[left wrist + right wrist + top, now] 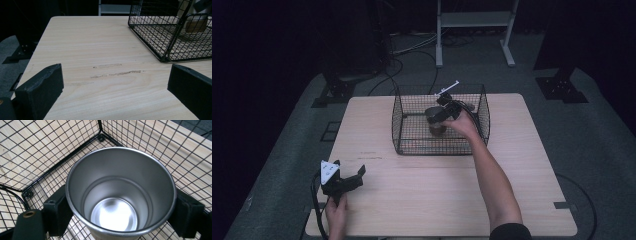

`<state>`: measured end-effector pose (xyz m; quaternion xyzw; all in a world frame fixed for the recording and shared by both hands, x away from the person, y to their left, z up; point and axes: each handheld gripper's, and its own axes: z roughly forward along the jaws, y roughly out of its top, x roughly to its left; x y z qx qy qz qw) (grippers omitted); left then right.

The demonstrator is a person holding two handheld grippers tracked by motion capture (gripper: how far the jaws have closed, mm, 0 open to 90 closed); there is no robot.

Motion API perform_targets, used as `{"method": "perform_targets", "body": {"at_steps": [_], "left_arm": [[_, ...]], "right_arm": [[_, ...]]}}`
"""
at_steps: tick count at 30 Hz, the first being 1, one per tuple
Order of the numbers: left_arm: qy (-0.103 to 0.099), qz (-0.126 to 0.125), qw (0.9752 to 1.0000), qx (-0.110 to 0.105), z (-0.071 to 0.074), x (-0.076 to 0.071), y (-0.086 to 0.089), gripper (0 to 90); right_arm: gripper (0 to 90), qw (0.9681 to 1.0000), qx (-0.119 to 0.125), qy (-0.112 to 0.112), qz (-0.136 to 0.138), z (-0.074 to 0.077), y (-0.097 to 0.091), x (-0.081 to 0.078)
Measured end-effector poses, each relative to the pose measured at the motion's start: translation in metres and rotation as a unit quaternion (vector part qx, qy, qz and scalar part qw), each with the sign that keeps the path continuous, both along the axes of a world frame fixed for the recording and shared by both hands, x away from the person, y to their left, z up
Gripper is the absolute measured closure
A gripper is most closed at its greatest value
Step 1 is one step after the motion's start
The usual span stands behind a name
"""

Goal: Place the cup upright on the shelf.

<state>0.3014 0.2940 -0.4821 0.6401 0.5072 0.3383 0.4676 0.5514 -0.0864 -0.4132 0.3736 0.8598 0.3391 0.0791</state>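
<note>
A black wire basket (398, 125) stands on the far middle of the wooden table (422, 200). Inside it my right gripper (443, 114) is shut on an empty steel cup (435, 121). In the right gripper view the upright cup (120, 182) sits between both pads (56, 210), just above the basket's mesh floor (37, 152), close to a corner. My left gripper (348, 167) is open at the table's near left corner, with nothing between its fingers. In the left gripper view its jaws (116, 75) stand wide apart over bare wood, and the basket (172, 35) is ahead to the right.
Faint scuff marks (115, 72) cross the wood in front of the left gripper. Beyond the table, a pale metal frame (474, 30), black stand feet (334, 92) and cables (412, 47) lie on the grey floor. The person's right forearm (492, 175) reaches across the table's right half.
</note>
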Motion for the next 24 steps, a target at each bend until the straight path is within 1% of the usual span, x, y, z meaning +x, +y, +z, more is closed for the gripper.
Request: {"method": "perform_targets", "body": {"at_steps": [6, 9, 11, 20, 24], "left_arm": [[0.0, 0.0, 1.0, 0.002, 0.0001, -0.0003, -0.0004, 0.0], [0.0, 0.0, 1.0, 0.002, 0.0001, -0.0003, -0.0004, 0.0], [0.0, 0.001, 1.0, 0.002, 0.0001, -0.0002, -0.0004, 0.0], [-0.001, 0.001, 1.0, 0.001, 0.0, 0.0001, 0.0, 0.0], [-0.001, 0.001, 1.0, 0.002, 0.0001, 0.0, -0.0002, 0.0]], "right_arm": [[17.1, 0.9999, -0.01, -0.003, 0.007, -0.002, 0.0044, -0.0007], [17.2, 0.9999, -0.014, 0.002, 0.008, -0.004, 0.0041, -0.0003], [17.1, 0.9997, -0.021, 0.005, 0.014, -0.006, 0.0047, -0.0008], [15.8, 0.9997, -0.019, 0.003, 0.013, -0.0051, 0.0031, -0.0021], [14.6, 0.9997, -0.022, -0.003, 0.014, -0.0035, 0.0031, -0.0034]]}}
